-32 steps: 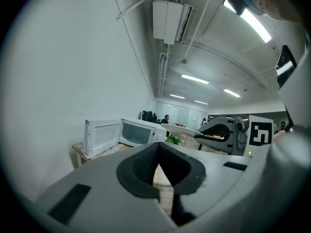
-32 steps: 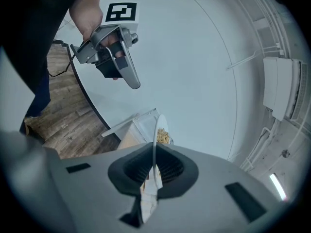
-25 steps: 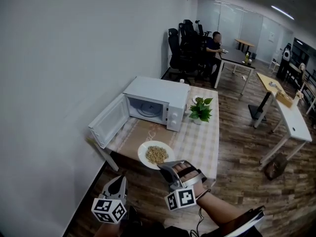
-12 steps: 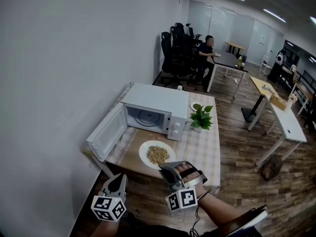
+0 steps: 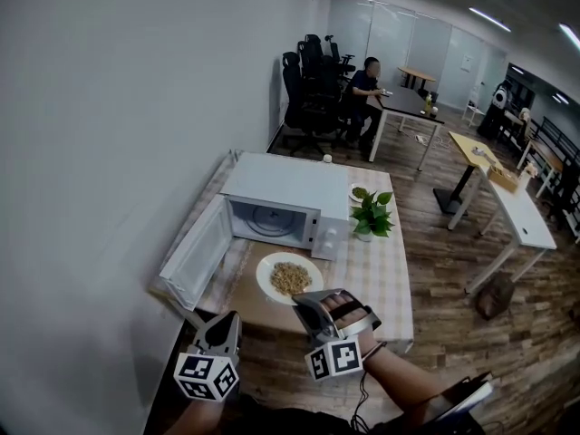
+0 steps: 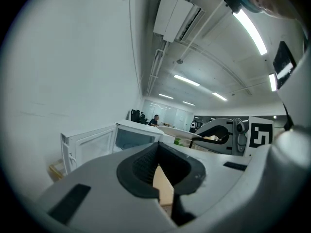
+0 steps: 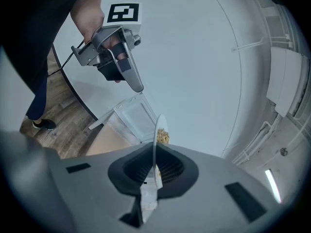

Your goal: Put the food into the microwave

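My right gripper is clamped on the near rim of 1 white plate of loose food, at the table's near end before the open microwave. My left gripper hangs closed, empty. The plate looks stiff, slick and breakable. I judge a rim hold tips easily, so it must be kept level.

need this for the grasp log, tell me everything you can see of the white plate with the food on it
The round white plate, glossy like ceramic, carries a loose heap of tan crumbly food at its middle. The right tool is shut on its near rim and holds it roughly level. It seems lifted over the checked table, just in front of the open white microwave.
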{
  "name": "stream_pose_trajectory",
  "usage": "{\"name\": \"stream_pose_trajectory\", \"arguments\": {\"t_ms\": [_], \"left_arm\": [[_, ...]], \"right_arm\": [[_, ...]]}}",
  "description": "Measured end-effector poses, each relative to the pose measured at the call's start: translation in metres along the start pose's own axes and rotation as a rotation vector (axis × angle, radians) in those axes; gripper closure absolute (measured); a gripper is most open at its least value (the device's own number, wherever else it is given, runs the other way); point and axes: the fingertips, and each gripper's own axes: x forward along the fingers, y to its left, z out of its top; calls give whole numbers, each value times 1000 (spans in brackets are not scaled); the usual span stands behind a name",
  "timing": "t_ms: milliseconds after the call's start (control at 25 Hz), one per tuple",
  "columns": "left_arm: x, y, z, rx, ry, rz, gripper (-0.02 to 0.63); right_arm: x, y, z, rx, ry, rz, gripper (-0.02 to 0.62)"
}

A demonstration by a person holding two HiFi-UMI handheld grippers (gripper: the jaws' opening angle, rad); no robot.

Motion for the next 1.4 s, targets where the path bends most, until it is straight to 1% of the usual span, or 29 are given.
{"name": "stream_pose_trajectory", "arguments": {"t_ms": [200, 360, 520, 640, 760, 960, 1160, 1400], "left_arm": [[14, 17, 10, 33, 3, -47, 597], [15, 30, 18, 56, 10, -78, 597], [16, 39, 24, 60, 8, -117, 597], [15, 48, 29, 63, -4, -131, 597], [17, 58, 27, 47, -3, -128, 597], [32, 67, 18, 42, 11, -126, 597], [54, 73, 20, 46, 11, -103, 597], [84, 83, 22, 55, 33, -65, 597]], "right_arm": [[24, -4, 4, -5, 38, -9, 577], [36, -8, 14, -9, 70, -15, 577], [49, -10, 19, 1, 104, -19, 577], [56, -8, 21, 1, 130, -13, 577], [66, -3, 20, -12, 143, 3, 575], [85, 4, 2, -5, 168, 16, 575], [113, 7, -12, -22, 145, 39, 575], [143, 1, -31, -31, 108, 70, 575]]}}
